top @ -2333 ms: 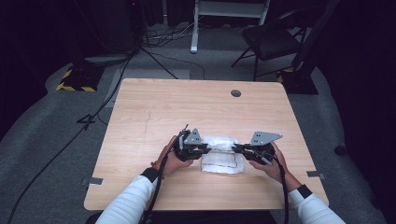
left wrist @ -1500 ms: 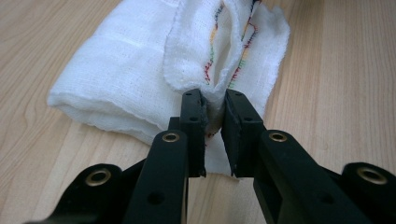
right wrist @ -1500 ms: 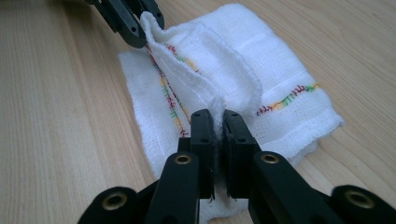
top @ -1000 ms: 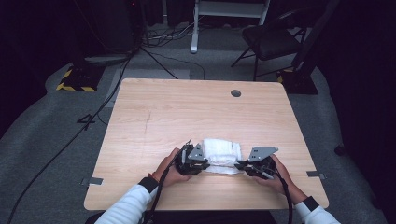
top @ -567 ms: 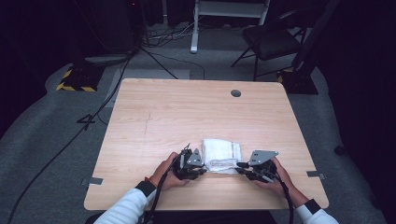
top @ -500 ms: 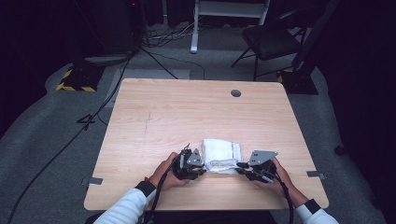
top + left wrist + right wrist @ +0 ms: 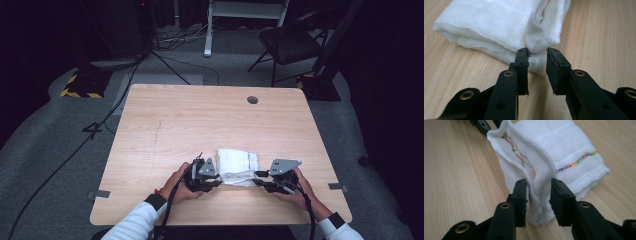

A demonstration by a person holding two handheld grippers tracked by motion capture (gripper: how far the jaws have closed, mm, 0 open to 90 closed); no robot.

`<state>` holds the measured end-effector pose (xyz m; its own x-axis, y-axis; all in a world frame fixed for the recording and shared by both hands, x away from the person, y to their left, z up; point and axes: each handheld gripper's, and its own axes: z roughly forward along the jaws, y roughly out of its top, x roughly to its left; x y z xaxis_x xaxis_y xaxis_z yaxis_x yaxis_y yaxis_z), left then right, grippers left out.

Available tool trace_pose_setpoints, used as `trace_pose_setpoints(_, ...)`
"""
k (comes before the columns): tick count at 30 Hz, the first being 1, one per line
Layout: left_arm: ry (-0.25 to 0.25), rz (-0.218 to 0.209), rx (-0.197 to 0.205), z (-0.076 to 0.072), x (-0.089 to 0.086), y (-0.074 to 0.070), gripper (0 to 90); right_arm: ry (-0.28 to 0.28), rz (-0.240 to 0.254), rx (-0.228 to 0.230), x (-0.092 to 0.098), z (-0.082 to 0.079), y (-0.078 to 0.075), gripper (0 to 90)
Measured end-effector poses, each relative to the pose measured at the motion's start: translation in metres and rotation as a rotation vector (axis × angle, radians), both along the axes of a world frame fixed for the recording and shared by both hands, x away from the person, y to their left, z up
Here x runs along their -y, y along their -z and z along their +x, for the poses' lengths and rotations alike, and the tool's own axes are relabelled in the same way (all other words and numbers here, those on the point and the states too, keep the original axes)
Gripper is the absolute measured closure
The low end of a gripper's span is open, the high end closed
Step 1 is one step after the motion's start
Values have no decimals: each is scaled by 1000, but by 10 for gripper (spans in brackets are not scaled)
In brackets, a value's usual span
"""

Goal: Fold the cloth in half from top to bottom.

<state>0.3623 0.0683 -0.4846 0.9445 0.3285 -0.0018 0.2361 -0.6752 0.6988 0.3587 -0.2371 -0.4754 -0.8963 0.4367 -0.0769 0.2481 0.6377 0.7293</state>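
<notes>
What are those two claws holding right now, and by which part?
Nothing is firmly held. Both jaws have just been opening: the left gripper stands at the folded white cloth's near corner, the right gripper loosely straddles a raised fold at its edge.

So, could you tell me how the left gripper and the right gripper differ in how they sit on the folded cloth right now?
The left gripper has only a wisp of the white cloth at its tips, its jaws having just opened; the right gripper has a raised fold between its jaws, which have just opened more. The left sits at the cloth's left corner, the right at its right corner. Both rest low on the table, pointing inward.
</notes>
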Motion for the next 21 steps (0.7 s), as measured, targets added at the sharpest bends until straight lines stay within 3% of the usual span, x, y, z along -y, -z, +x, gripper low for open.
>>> trace_pose_setpoints(8,-16,7,25,-3,-4,-10,654,16,28,27,3,0,-11,551)
trace_pose_setpoints(12,-29,13,48,-6,-7,-15,606,31,18,41,8,-1,-14,488)
trace_pose_setpoints(17,-59,-4,57,-6,-9,-19,556,68,46,61,16,-1,-22,449)
trace_pose_setpoints(21,-81,-4,75,-8,-12,-23,501,72,35,82,19,-1,-27,446)
